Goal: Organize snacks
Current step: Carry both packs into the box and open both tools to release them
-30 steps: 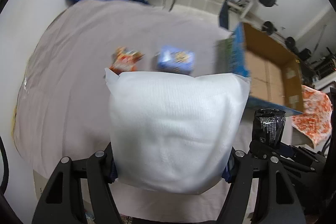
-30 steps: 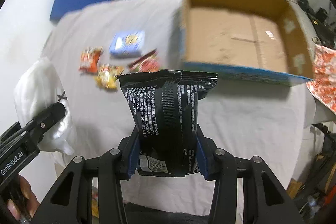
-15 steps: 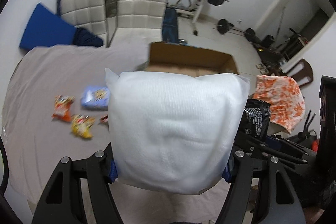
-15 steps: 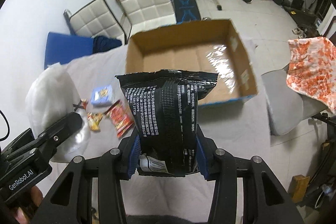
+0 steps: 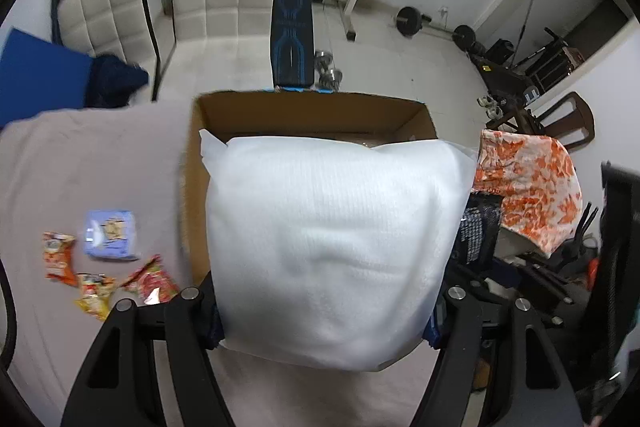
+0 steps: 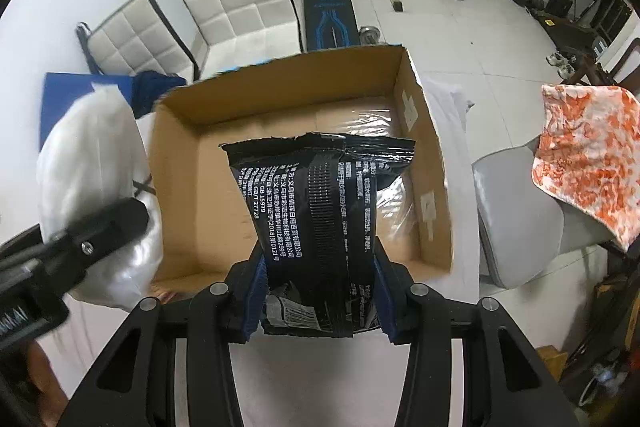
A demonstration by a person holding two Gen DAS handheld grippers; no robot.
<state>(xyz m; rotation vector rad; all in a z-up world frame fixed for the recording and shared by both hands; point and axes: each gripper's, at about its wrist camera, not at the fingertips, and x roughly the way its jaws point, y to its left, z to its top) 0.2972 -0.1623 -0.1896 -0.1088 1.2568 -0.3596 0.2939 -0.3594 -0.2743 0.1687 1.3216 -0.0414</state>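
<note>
The black snack packet is held clamped between the pads of the right gripper, upright and hanging above the open interior of the cardboard box; a second ago it was carried over the cloth with the box well ahead and off to the side, so the load has been brought over its destination. The white puffy bag is likewise gripped between the jaws of the left gripper, and it is now lined up in front of the box's near wall, where earlier the box sat at the right edge of that view. From the right wrist view the white bag is seen just beside the box's left wall, not yet over the opening. Both packets are judged ready for release, the black 1 first. On the cloth, 4 small snacks are left: a pale blue packet, an orange packet, a yellow packet and a red packet, lying near one another to the left of the box.
</note>
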